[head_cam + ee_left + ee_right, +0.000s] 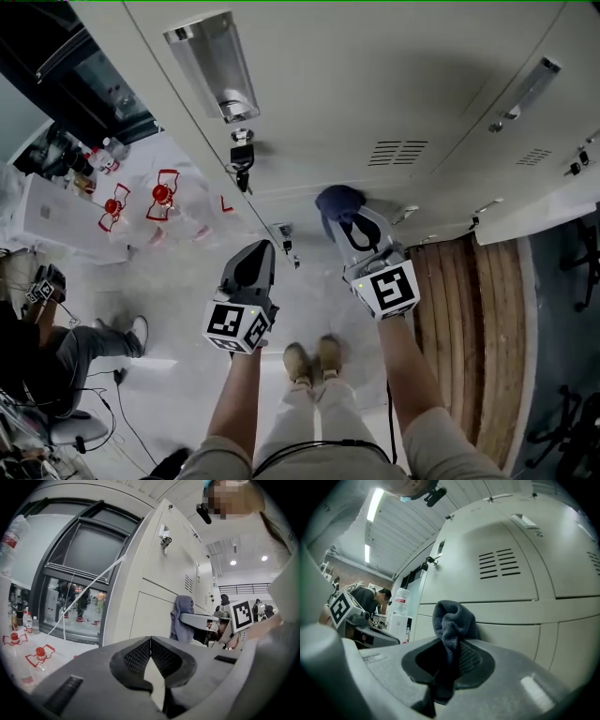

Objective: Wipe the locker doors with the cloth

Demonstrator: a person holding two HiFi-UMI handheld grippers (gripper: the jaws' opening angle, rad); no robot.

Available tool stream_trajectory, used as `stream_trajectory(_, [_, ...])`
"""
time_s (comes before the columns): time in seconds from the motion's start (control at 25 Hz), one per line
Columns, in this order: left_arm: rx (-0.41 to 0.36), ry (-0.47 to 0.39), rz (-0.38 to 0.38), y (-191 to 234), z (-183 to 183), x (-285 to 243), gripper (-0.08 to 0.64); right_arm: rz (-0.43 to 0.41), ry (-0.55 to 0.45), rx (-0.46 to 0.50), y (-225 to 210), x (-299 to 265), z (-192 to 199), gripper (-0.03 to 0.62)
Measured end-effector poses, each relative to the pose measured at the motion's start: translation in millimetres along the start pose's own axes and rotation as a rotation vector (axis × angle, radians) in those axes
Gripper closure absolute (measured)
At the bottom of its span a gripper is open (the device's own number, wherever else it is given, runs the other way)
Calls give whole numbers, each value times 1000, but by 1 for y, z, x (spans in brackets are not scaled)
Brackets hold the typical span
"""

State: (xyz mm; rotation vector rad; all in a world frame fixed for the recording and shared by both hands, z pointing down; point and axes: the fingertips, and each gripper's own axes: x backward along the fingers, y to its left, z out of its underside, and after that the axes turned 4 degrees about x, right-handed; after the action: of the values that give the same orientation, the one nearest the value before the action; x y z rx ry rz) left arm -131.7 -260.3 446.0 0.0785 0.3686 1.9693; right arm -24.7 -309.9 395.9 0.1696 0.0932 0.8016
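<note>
Right gripper (358,228) jaws clamped on bunched dark blue-grey cloth (452,618), wad up at beige metal locker doors (375,84), just below vent slots (398,152). Left gripper (150,644) jaws together, empty. Cloth looks soft, light, limp: grip mid-wad so padding protrudes.

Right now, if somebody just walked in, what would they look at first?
Probably the dark blue cloth, bunched up and pinched in the jaws of the right gripper, held up close to the pale locker doors. Next they would see the left gripper beside it, its jaws shut on nothing, a bit further from the lockers.
</note>
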Motion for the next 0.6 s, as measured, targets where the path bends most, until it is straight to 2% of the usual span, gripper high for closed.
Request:
stream_trajectory(0.36, [-6, 18, 28, -21, 6, -9, 561, 115, 32, 14, -63, 40, 12, 540])
stream_trajectory(0.6, [-6, 26, 38, -24, 8, -9, 561, 186, 54, -19, -90, 57, 21, 540])
